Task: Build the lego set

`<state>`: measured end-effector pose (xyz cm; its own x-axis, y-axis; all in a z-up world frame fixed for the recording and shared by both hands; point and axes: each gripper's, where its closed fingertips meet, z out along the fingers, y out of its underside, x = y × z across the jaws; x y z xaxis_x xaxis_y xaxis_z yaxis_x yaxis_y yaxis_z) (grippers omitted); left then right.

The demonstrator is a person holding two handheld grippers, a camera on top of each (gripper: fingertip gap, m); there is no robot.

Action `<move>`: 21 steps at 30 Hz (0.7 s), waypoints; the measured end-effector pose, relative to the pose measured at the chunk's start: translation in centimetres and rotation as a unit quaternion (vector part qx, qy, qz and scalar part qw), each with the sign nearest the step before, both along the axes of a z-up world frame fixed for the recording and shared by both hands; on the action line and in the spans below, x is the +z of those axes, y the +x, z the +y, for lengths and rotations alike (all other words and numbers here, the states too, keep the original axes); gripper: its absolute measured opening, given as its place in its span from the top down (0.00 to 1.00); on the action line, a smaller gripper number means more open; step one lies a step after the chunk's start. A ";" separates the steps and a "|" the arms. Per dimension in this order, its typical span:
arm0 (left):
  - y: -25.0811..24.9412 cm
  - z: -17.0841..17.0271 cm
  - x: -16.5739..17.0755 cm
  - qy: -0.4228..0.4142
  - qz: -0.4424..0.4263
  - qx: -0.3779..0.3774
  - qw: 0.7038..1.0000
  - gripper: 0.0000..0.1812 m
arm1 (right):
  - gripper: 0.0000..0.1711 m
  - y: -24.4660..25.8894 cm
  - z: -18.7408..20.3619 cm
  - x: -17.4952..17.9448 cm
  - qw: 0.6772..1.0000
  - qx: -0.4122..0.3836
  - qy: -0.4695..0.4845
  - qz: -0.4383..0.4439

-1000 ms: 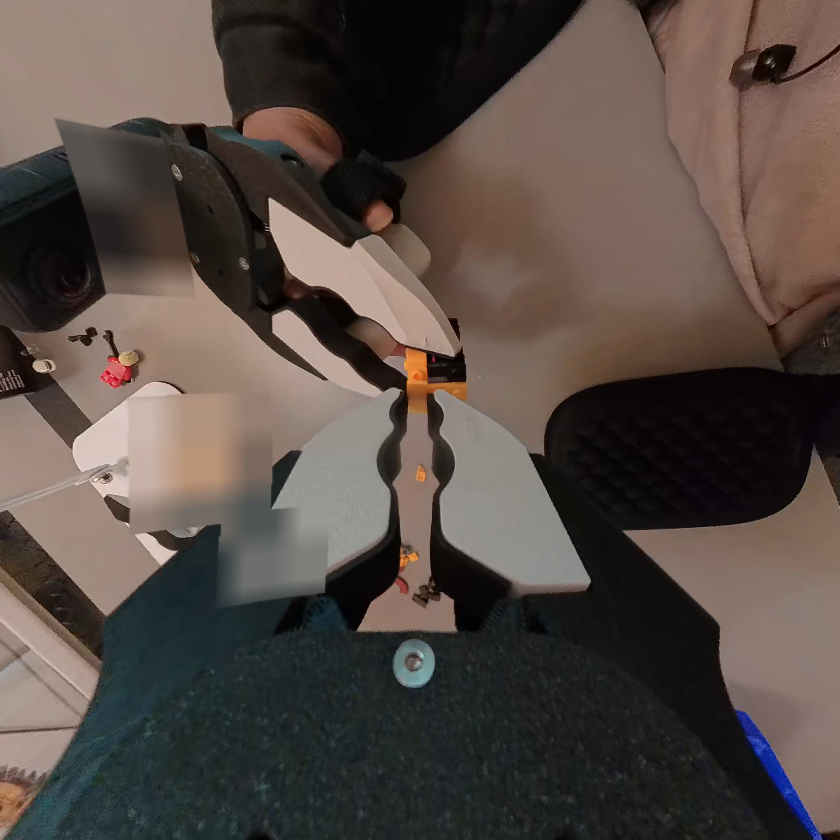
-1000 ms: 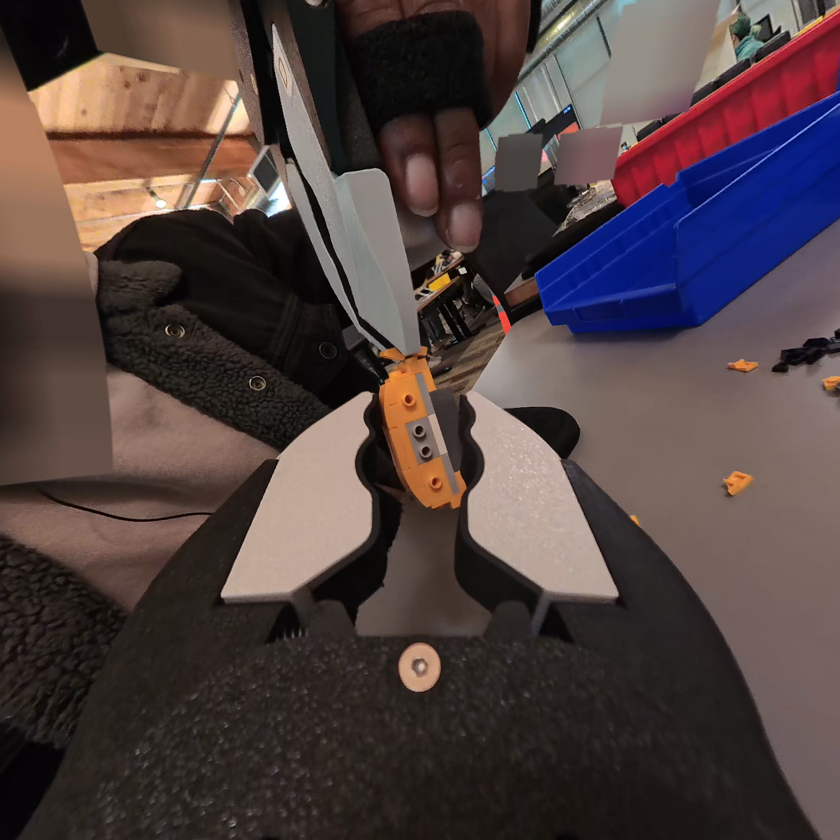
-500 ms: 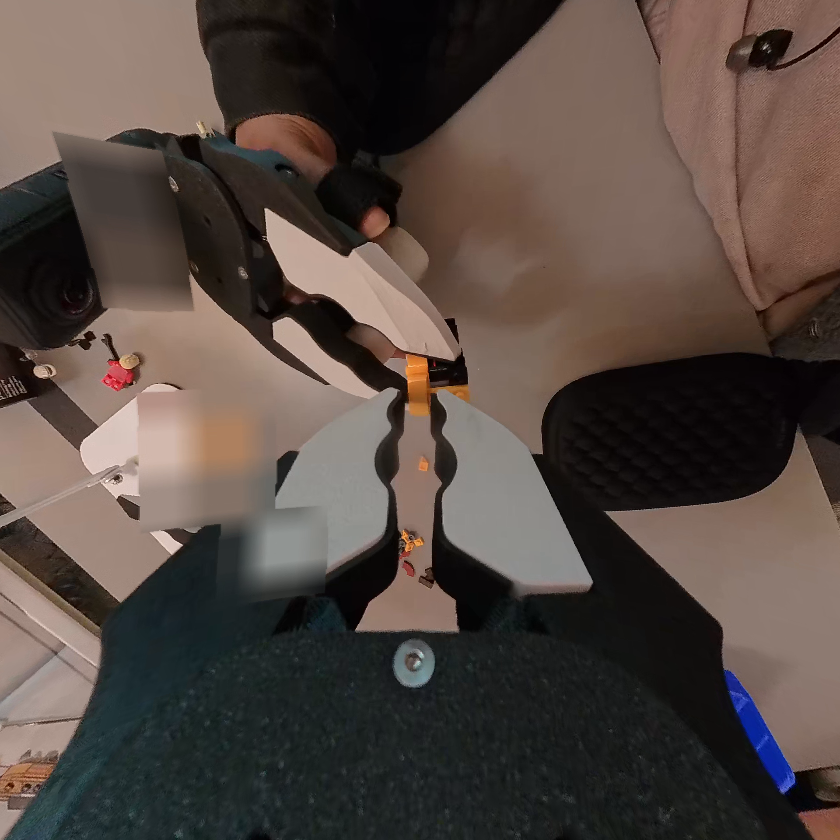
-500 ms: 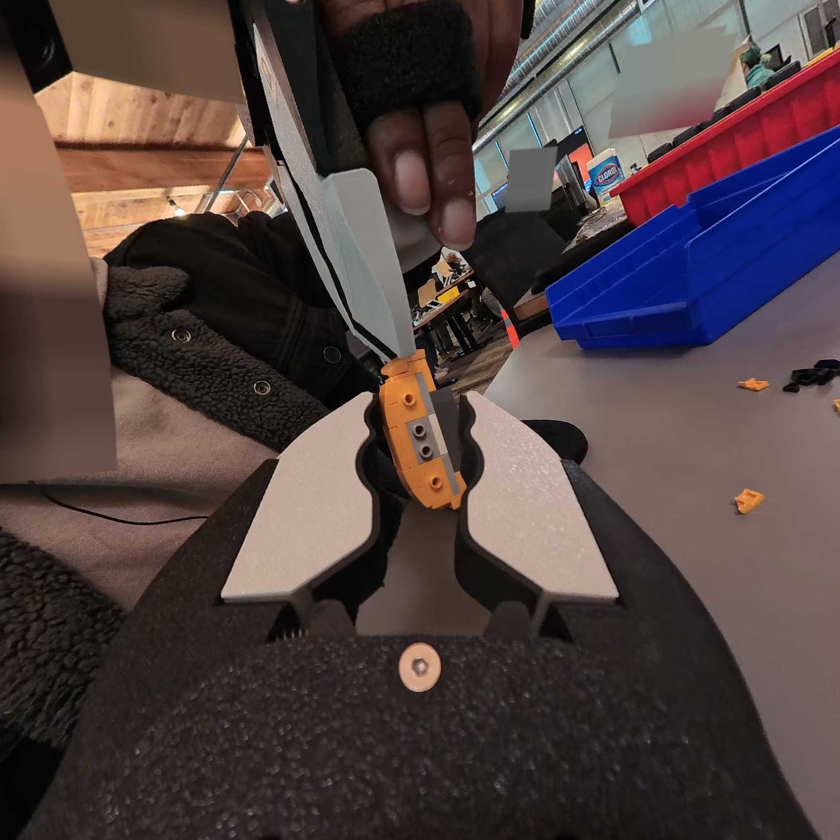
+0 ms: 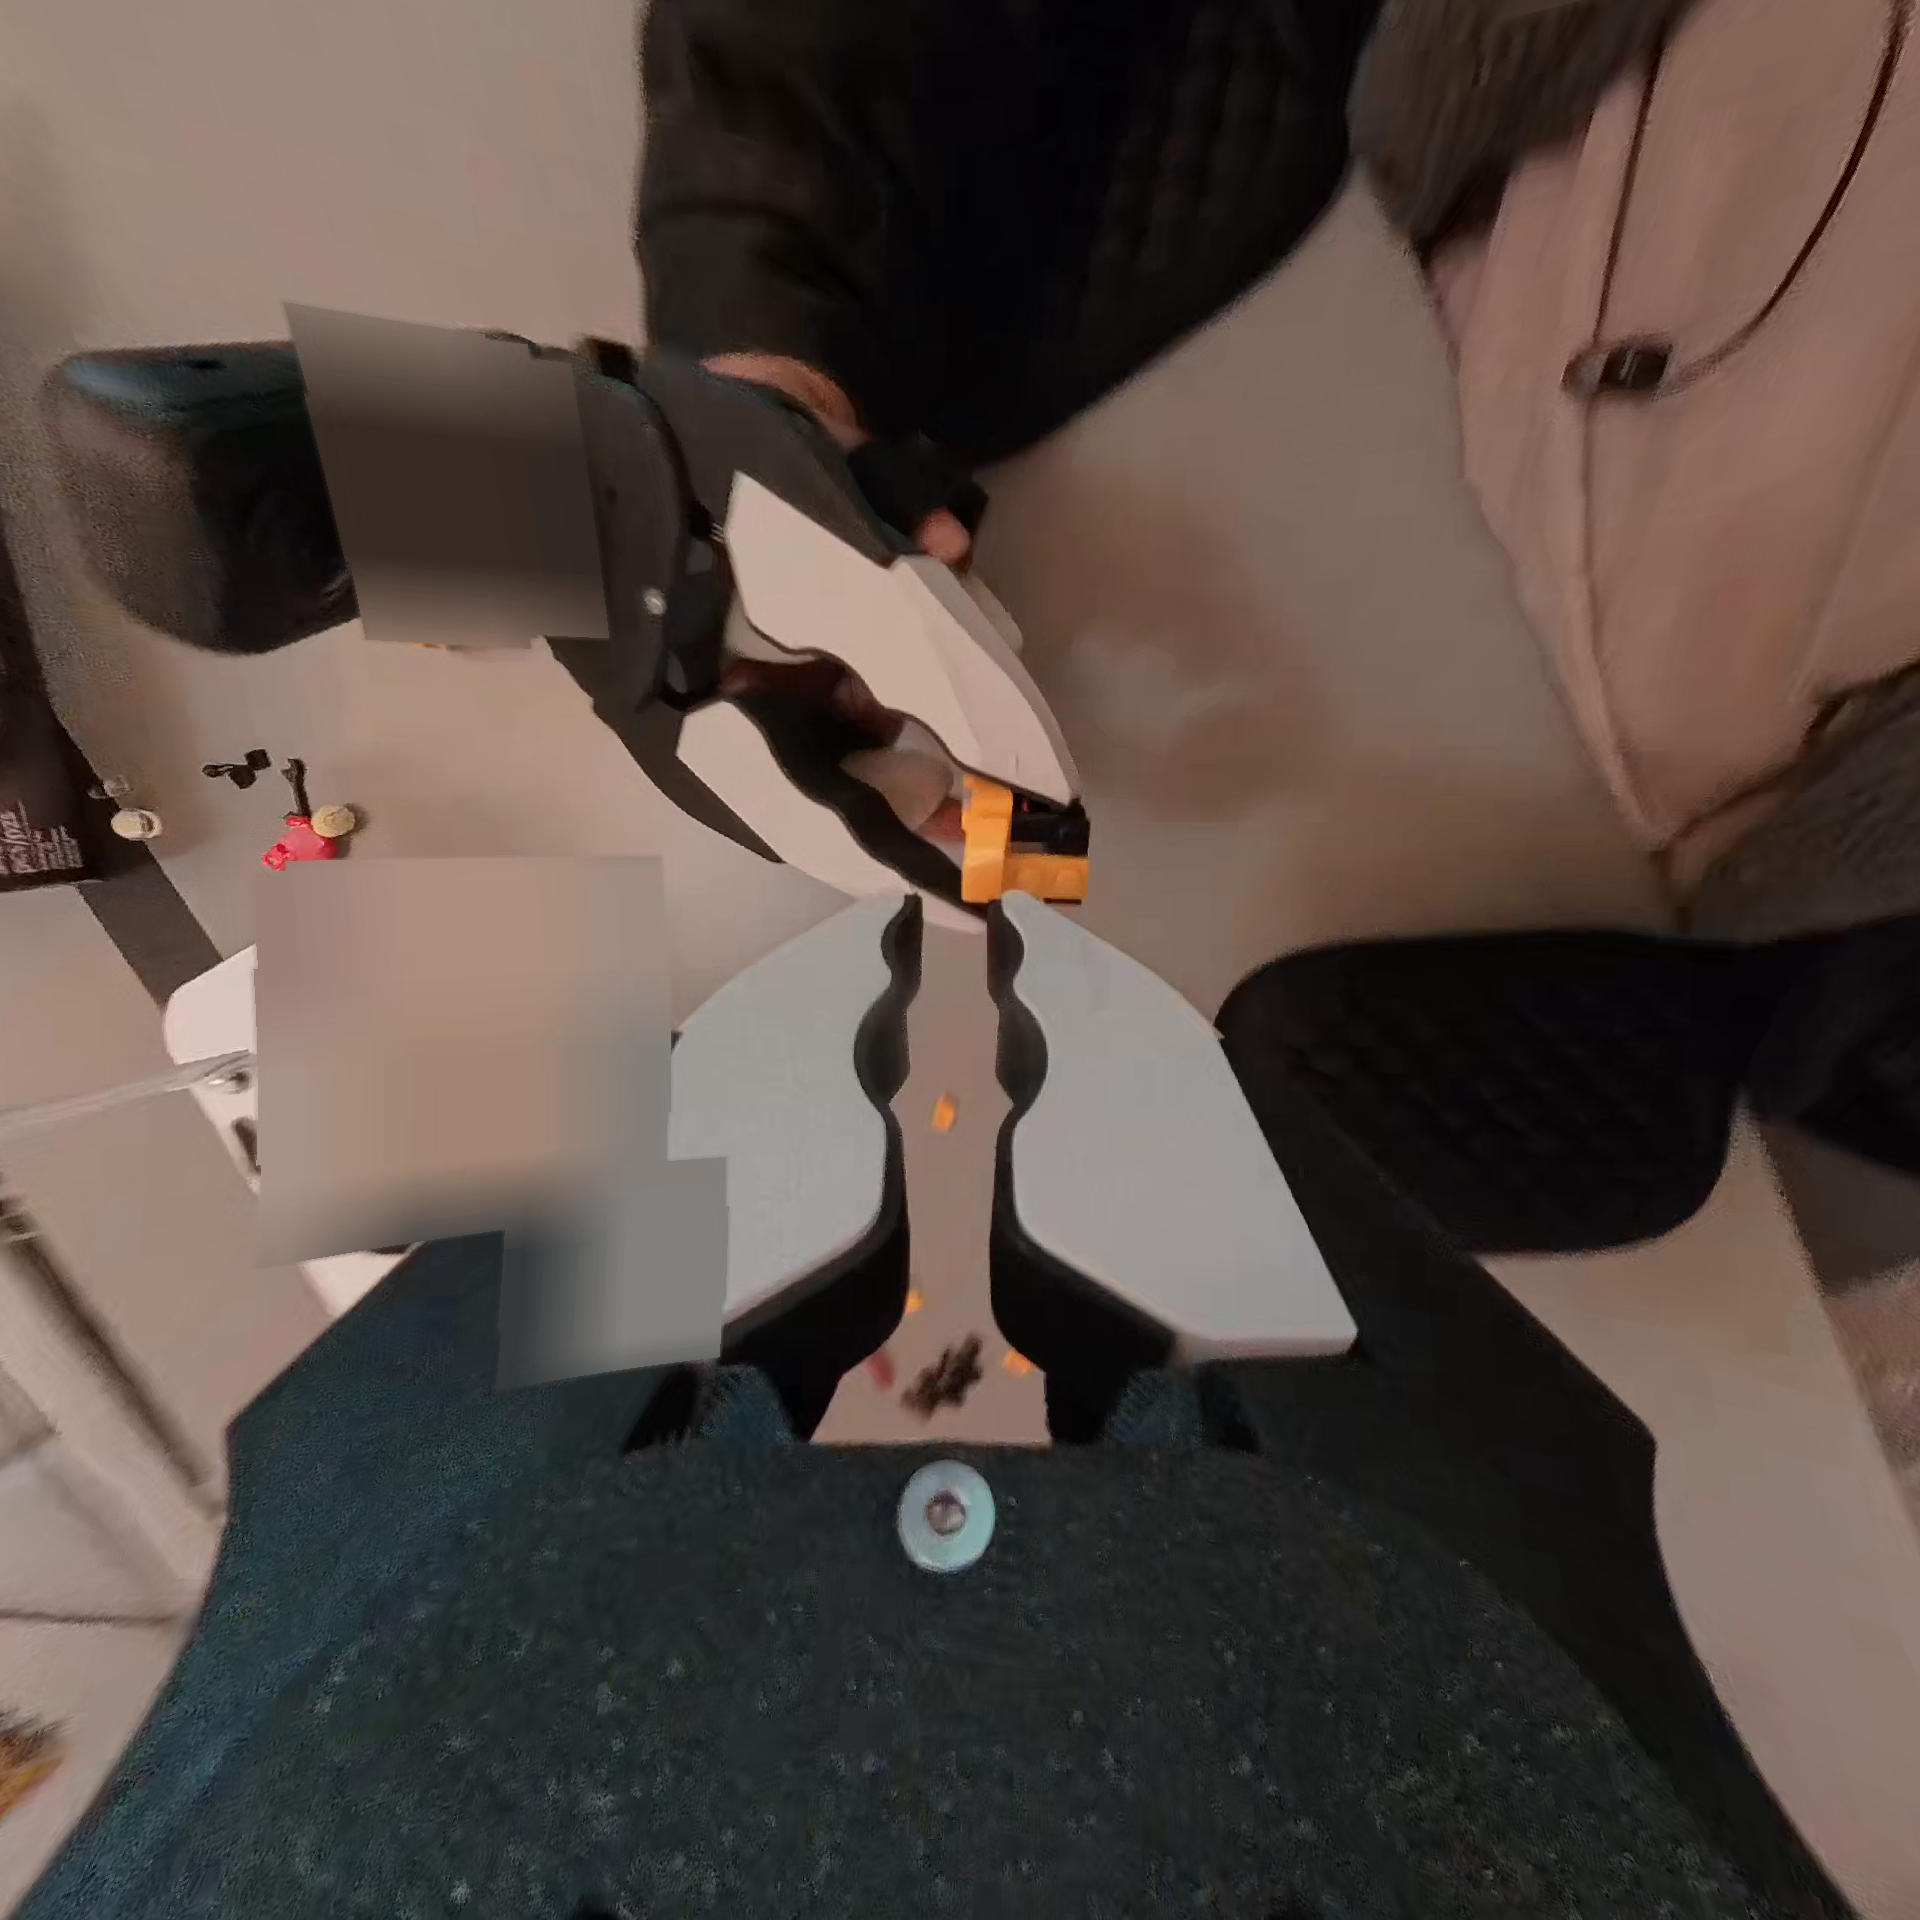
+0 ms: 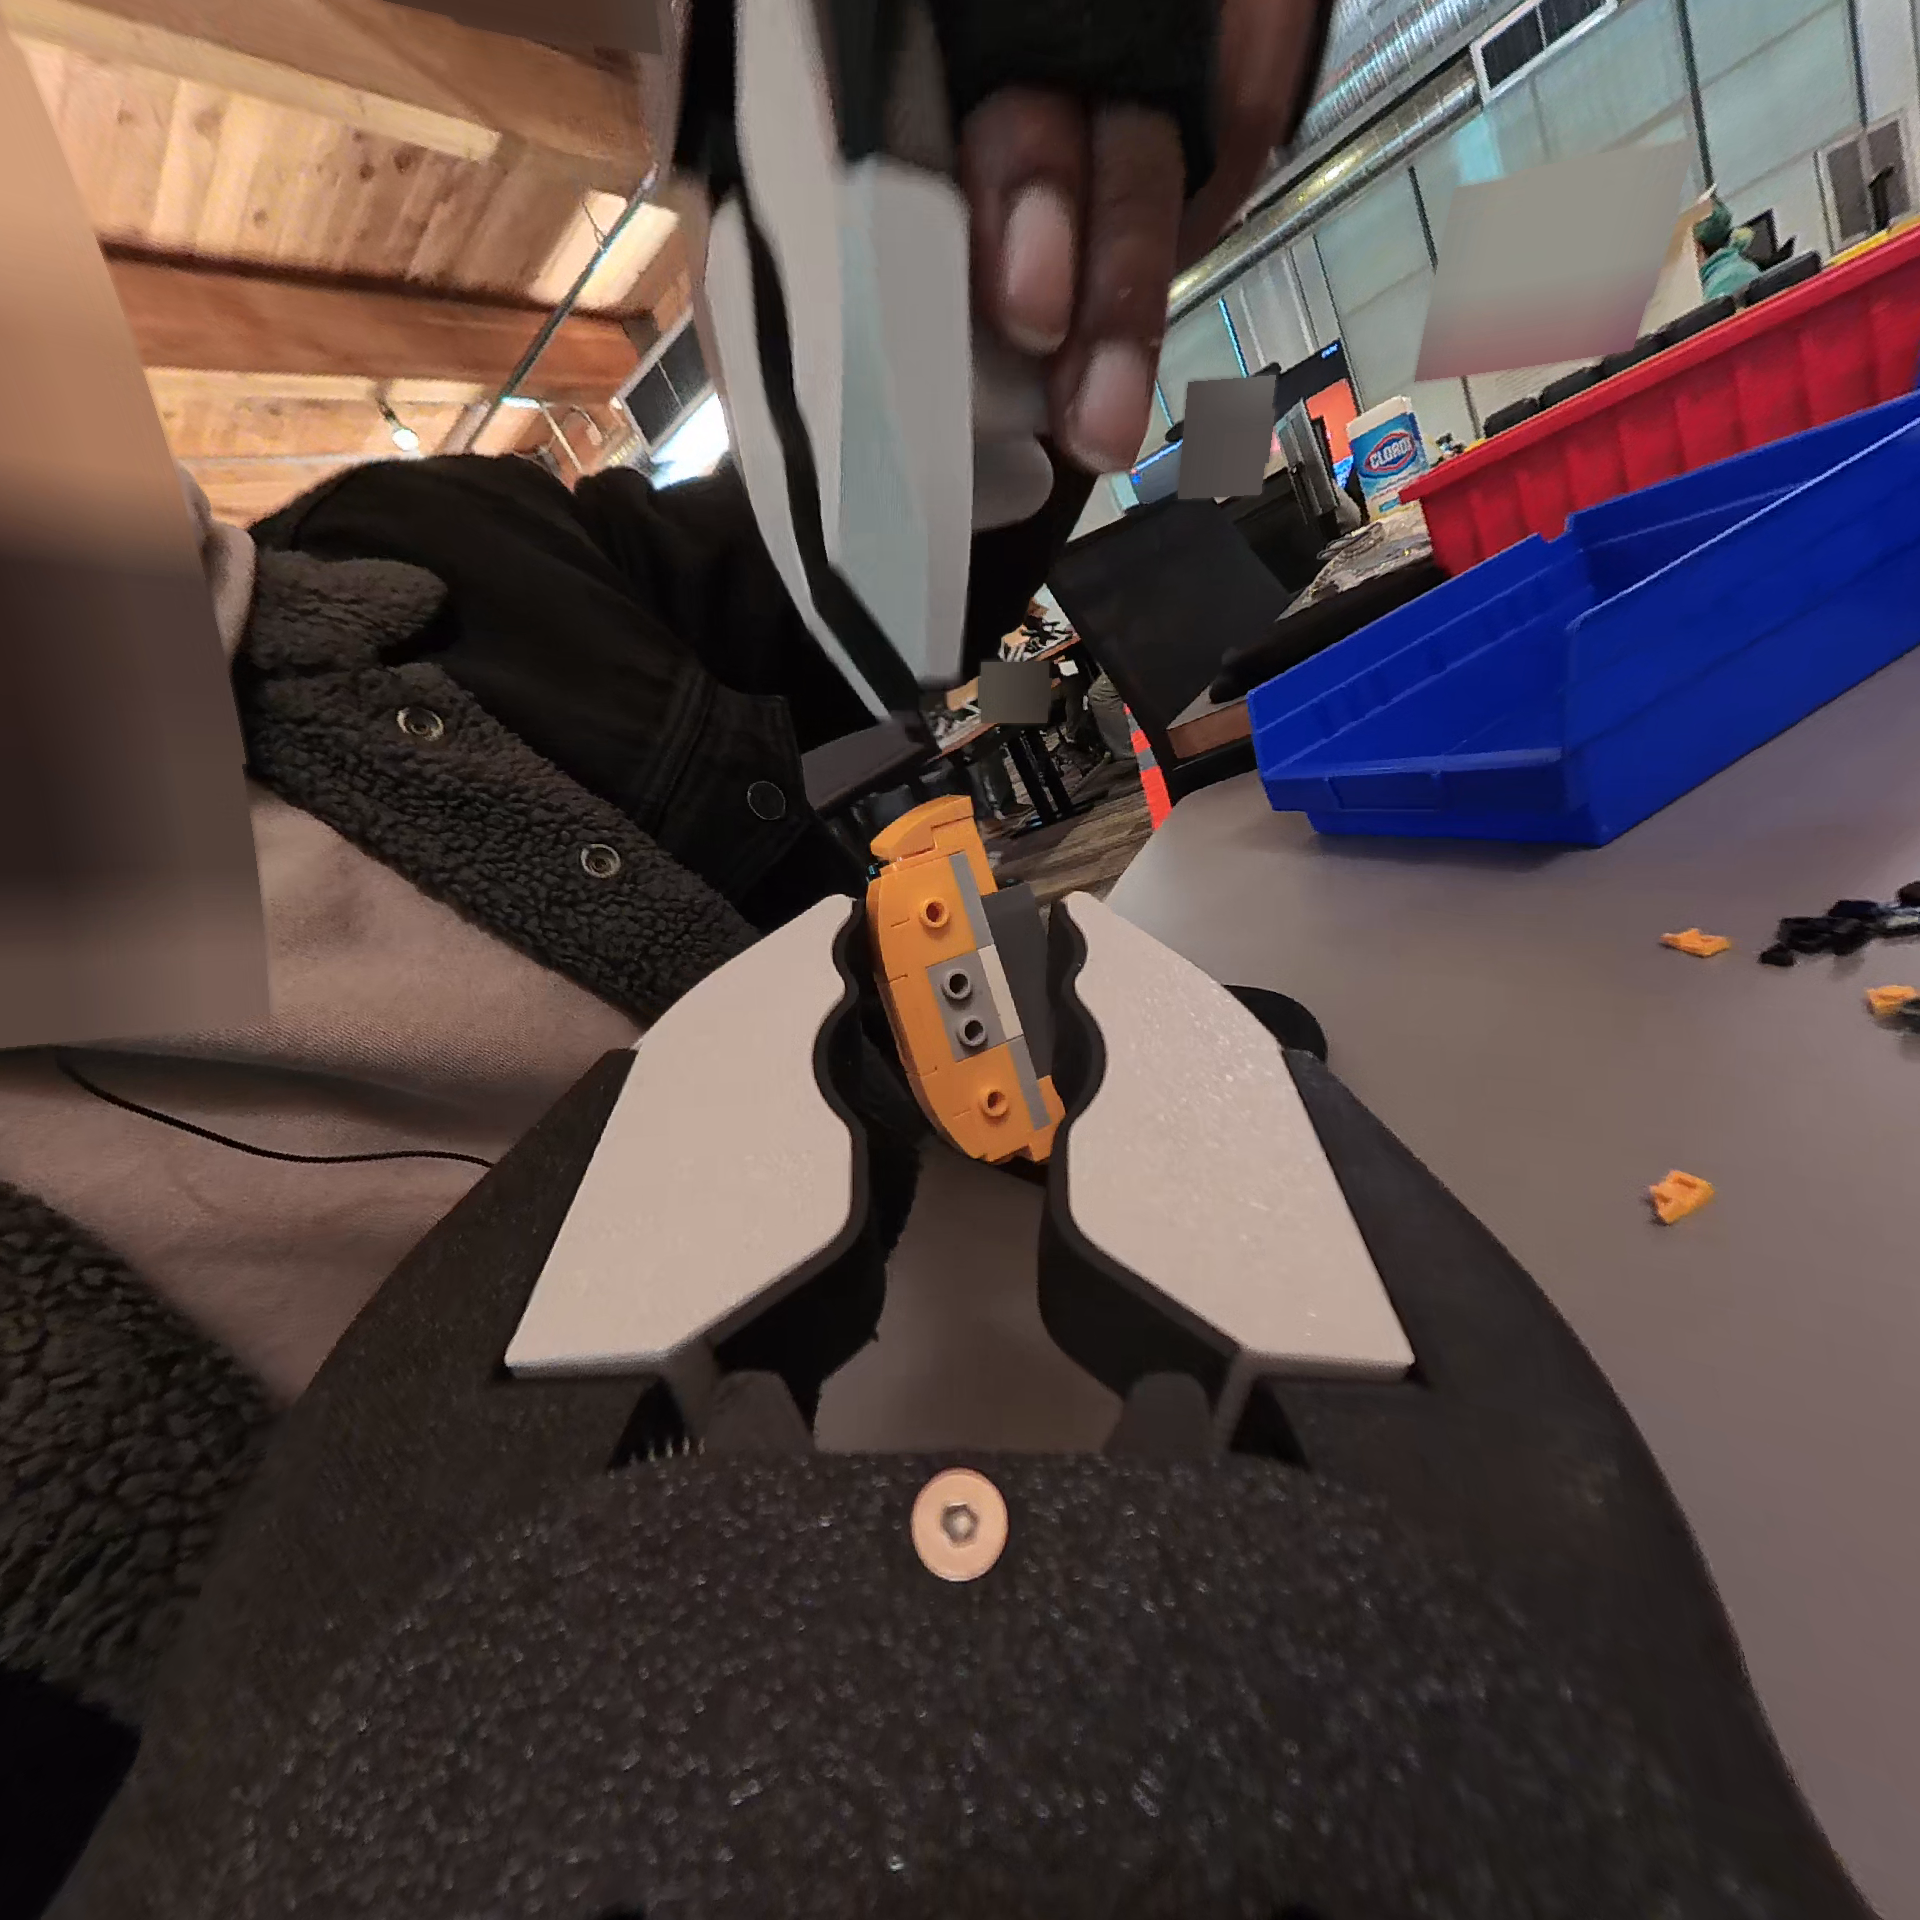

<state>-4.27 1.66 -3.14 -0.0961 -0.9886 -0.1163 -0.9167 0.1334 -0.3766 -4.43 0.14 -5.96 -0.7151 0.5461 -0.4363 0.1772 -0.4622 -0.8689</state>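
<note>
My right gripper (image 6: pixel 956 914) is shut on a small orange and grey lego assembly (image 6: pixel 961 1023) and holds it above the table edge. The assembly also shows in the left wrist view (image 5: pixel 1023 847), pinched in the right gripper (image 5: pixel 1039 821). My left gripper (image 5: pixel 954 906) sits just short of the assembly. Its jaws stand a narrow gap apart with nothing between them. In the right wrist view the left gripper (image 6: pixel 914 675) hangs above the assembly, clear of it.
Loose orange pieces (image 6: pixel 1680 1195) and black pieces (image 6: pixel 1839 930) lie on the grey table (image 6: pixel 1455 1039). A blue bin (image 6: pixel 1621 707) and a red bin (image 6: pixel 1714 384) stand at the right. A black mesh seat (image 5: pixel 1507 1091) is close by. A person's dark jacket (image 6: pixel 582 644) is behind. Left and right tips are no more than a few centimetres apart.
My left gripper has drawn away from the assembly. The orange piece that was between its tips now stays on the assembly in the right gripper.
</note>
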 end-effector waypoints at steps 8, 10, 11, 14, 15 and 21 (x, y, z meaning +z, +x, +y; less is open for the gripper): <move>-0.3 0.6 -0.1 -0.198 -0.257 0.246 0.913 0.81 | 0.81 -0.1 -0.8 -0.6 0.994 -0.042 0.092 0.033; -0.4 -0.3 -0.9 -0.267 -0.296 0.283 0.872 0.77 | 0.81 -0.1 -1.1 -0.8 0.992 -0.045 0.110 0.039; -0.3 -0.7 -1.4 -0.298 -0.310 0.295 0.853 0.75 | 0.81 -0.1 -1.3 -0.8 0.991 -0.043 0.118 0.042; 0.1 -2.3 -2.9 -0.375 -0.328 0.305 0.812 0.68 | 0.81 0.0 -1.8 -0.9 0.988 -0.041 0.139 0.052; 0.3 -2.8 -3.4 -0.397 -0.330 0.305 0.800 0.66 | 0.82 0.0 -2.0 -1.0 0.987 -0.041 0.147 0.055; 1.6 -3.8 -4.2 -0.499 -0.365 0.289 0.731 0.62 | 0.82 0.2 -3.0 -1.2 0.979 -0.038 0.184 0.072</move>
